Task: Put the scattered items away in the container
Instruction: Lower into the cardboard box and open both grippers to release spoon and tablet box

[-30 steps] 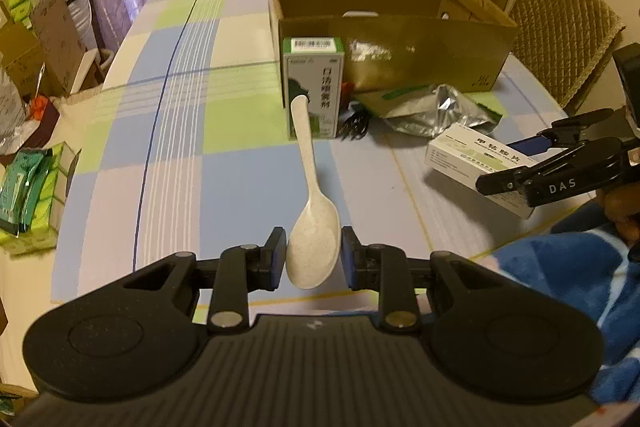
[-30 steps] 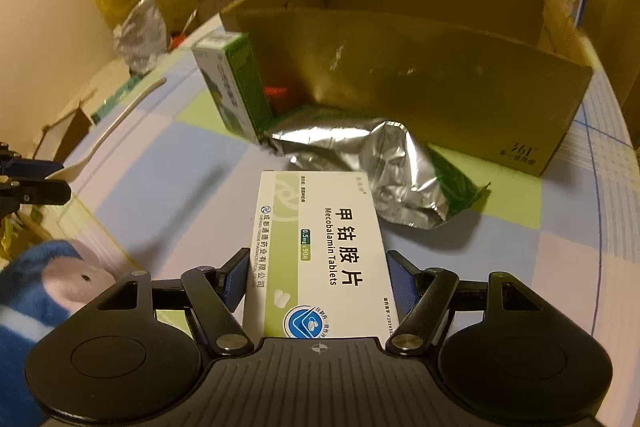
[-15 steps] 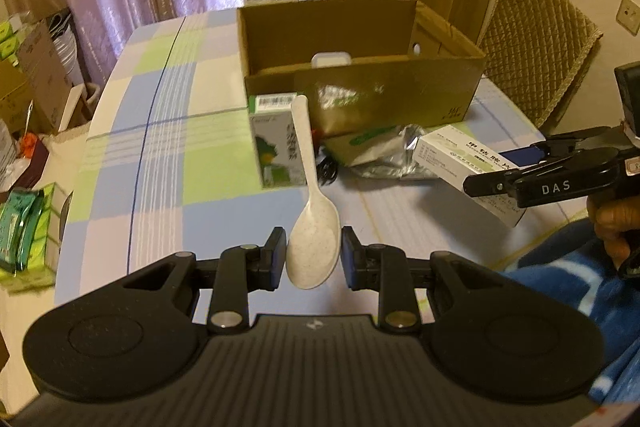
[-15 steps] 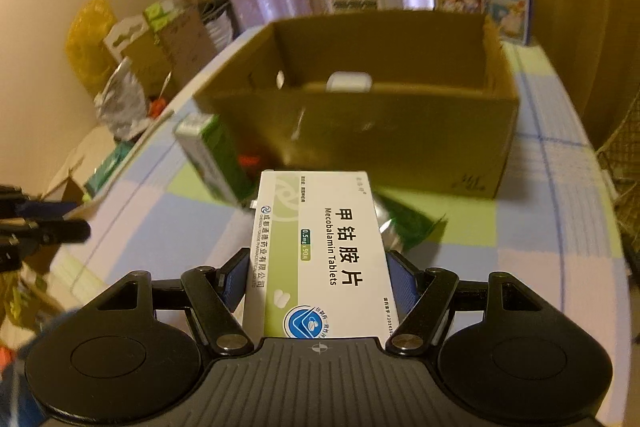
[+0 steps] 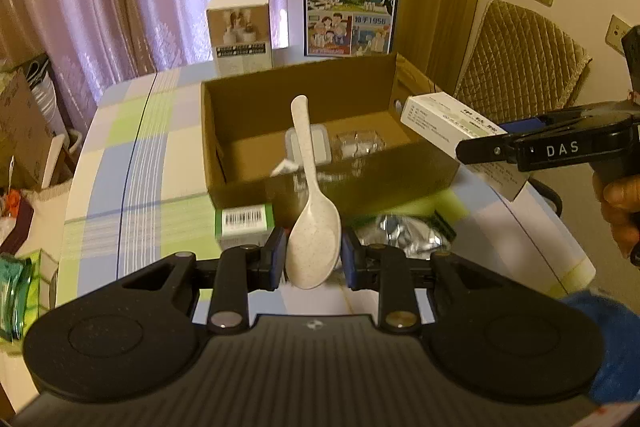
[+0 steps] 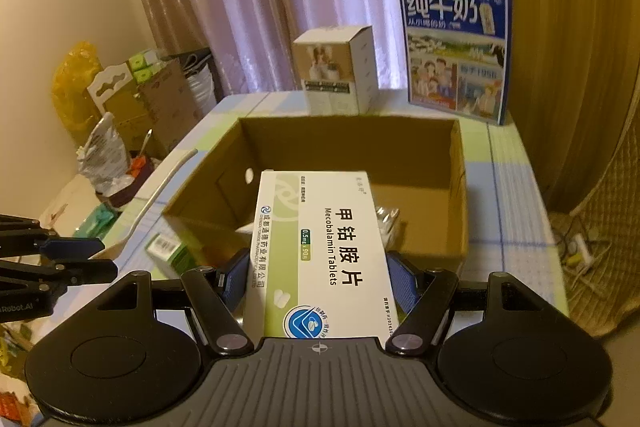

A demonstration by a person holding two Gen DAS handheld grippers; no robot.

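My left gripper (image 5: 313, 258) is shut on the bowl of a white spoon (image 5: 310, 211), handle pointing forward over the near wall of the open cardboard box (image 5: 244, 111). My right gripper (image 6: 316, 277) is shut on a white and green tablet box (image 6: 320, 243), held above the box's near wall (image 6: 456, 195); the tablet box also shows at the right in the left wrist view (image 5: 448, 123). Inside the cardboard box lie a white lidded tub (image 5: 320, 147) and a clear plastic piece (image 5: 360, 145). A green and white carton (image 5: 244, 225) and a silver foil bag (image 5: 404, 233) lie on the table before the box.
A checked tablecloth (image 5: 120, 163) covers the table. A blue milk carton box (image 5: 350, 5) and a small white box (image 5: 240, 33) stand behind the cardboard box. A quilted chair (image 5: 516, 67) is at the right. Cartons and bags clutter the floor at left (image 6: 132, 119).
Both grippers have risen and moved forward with their loads, from low over the table to above the cardboard box's near wall. The box's inside has come into view.
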